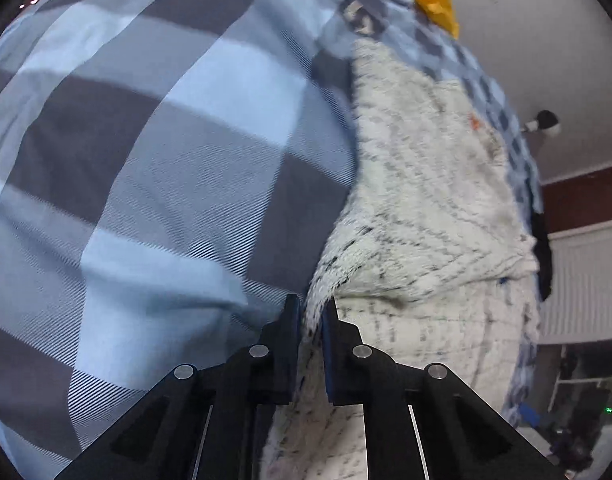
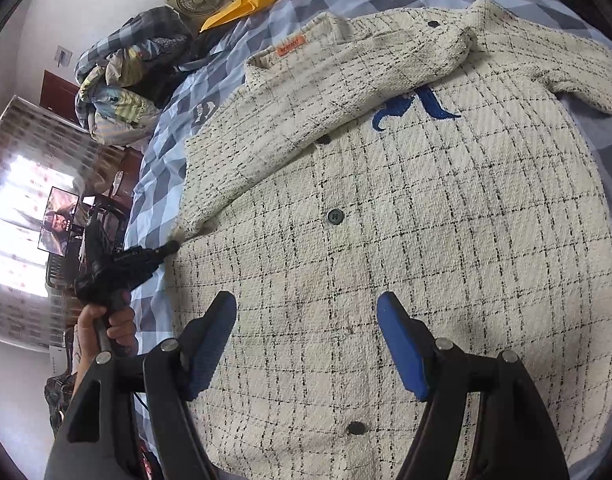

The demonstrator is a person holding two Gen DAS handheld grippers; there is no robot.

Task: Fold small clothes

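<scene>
The cream tweed jacket with thin black checks and dark round buttons lies spread flat, front up, on the blue-and-grey checked bedsheet, a blue embroidered emblem up at one o'clock on its chest and an orange label at the collar around twelve. The left gripper pinches the garment's edge, fingers nearly together with cream fabric clamped between them; from the right wrist view that tool sits at nine o'clock, gripped by a hand. The right gripper hovers over the lower front, blue-padded fingers wide apart, nothing between them but the cloth beneath
</scene>
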